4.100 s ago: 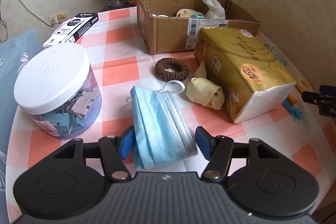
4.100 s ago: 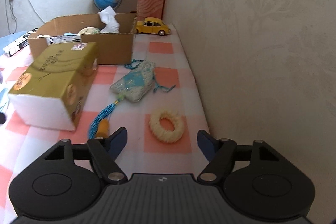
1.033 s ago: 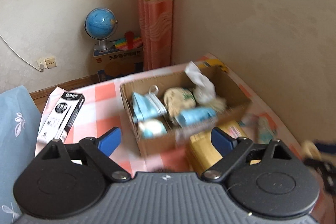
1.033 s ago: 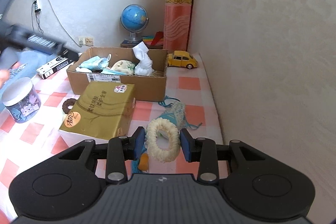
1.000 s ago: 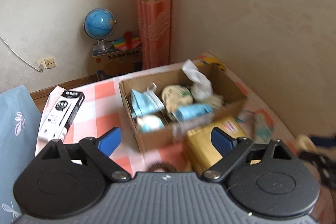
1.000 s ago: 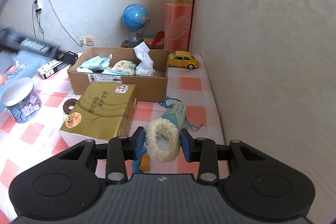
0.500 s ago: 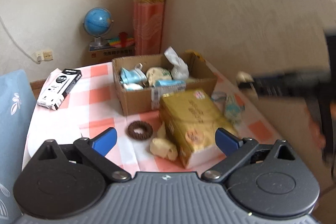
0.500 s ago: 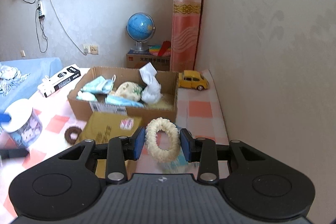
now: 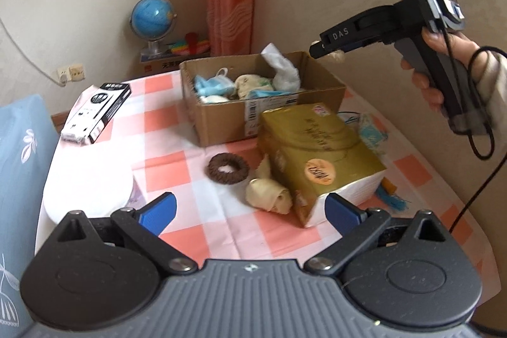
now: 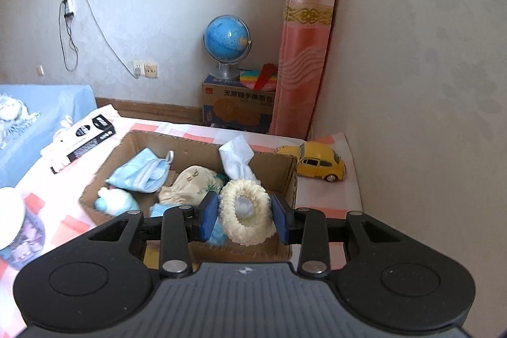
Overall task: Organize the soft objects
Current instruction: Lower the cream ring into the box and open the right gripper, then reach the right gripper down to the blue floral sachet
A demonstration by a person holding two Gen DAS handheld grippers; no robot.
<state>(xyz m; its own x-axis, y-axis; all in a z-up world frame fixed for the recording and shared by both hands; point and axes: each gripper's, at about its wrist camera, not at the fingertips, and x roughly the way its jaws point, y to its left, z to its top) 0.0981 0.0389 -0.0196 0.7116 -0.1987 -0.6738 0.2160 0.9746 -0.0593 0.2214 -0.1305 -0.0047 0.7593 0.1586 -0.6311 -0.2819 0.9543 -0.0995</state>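
Cream scrunchie [image 10: 245,211] sits between our right tongs [image 10: 244,216], which have just been loosening above the cardboard box [image 10: 286,176]; released off-centre, it could catch the rim. Left tongs [image 9: 250,211] gape empty.

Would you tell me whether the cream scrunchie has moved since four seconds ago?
Yes. The cream scrunchie left the tablecloth and hangs over the cardboard box, between the right gripper jaws, which have just been opening.

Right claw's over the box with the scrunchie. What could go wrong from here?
The right claw has just been opening its jaws with the cream scrunchie between them, close to the cardboard box right wall: it could land on the rim or outside. The white tissue stands tall beside it and might snag.
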